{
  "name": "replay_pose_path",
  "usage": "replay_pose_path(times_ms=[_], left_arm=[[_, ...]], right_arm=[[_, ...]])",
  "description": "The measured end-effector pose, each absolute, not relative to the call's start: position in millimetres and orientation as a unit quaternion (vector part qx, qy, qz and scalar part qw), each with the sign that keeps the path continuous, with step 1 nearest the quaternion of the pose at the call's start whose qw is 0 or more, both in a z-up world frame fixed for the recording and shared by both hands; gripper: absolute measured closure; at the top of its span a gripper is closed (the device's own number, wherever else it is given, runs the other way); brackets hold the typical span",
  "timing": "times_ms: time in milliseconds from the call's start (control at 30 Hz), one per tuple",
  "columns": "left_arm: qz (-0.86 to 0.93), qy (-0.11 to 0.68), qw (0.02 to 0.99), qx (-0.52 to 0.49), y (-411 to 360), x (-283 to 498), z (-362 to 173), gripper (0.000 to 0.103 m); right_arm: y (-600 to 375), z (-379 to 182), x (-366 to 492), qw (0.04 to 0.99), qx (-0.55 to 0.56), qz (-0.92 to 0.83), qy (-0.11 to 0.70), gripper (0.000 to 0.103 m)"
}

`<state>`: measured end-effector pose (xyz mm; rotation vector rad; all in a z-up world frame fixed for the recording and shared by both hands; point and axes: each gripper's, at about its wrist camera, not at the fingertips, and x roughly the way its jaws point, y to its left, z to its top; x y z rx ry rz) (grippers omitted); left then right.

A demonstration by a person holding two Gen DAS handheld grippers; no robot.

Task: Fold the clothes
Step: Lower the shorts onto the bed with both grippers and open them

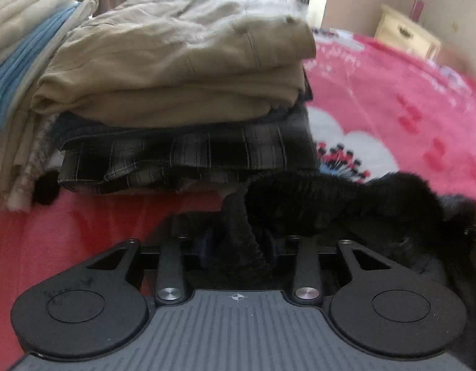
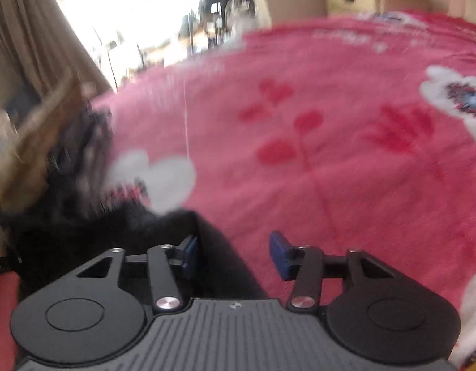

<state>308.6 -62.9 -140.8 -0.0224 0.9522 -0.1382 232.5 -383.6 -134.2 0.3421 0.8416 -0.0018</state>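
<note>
The left tool points down at a fuzzy black knitted garment that lies bunched on the bed. A fold of that dark cloth runs down between the two fingers and hides the pads, so whether they press on it or stand free of it cannot be told from the left wrist view. The garment spreads away to the right and drapes over the tool's right linkage.

The right tool stands with its jaws parted — the blue pads are well apart. A dark strip of the same black garment lies in the gap, closer to the left-hand pad, and the right-hand pad is clear of it over the blanket.

Under both lies a pink fleece blanket with red flowers and white heart shapes, covering the bed.

Just beyond the garment, in the left wrist view, a stack of folded clothes rests on the blanket: a dark plaid piece at the bottom and folded khaki trousers on top. Beside it to the left is a second pile of cream and light-blue fabrics.

Further off, a cream bedside cabinet stands by the wall — and a beige curtain hangs next to a bright window.
</note>
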Motion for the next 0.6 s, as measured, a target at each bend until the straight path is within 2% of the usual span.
replay_pose_path(times_ms=[67,233,367,600], left_arm=[[-0.07,0.446,0.892,-0.035,-51.4,298.3,-128.8,0.051],[-0.081,0.433,0.896,-0.062,-15.7,255.5,-92.9,0.04],[-0.072,0.453,0.885,-0.074,21.9,222.3,-85.8,0.037],[-0.051,0.501,0.86,-0.083,71.6,153.3,-107.9,0.037]], right_arm=[[-385.4,-118.2,221.0,0.908,0.164,0.002,0.387,0.05],[-383.1,-82.1,193.4,0.919,0.154,0.032,0.362,0.05],[-367.4,-76.4,177.4,0.908,0.133,0.077,0.39,0.05],[-339.1,-85.9,152.8,0.863,0.073,0.127,0.484,0.05]])
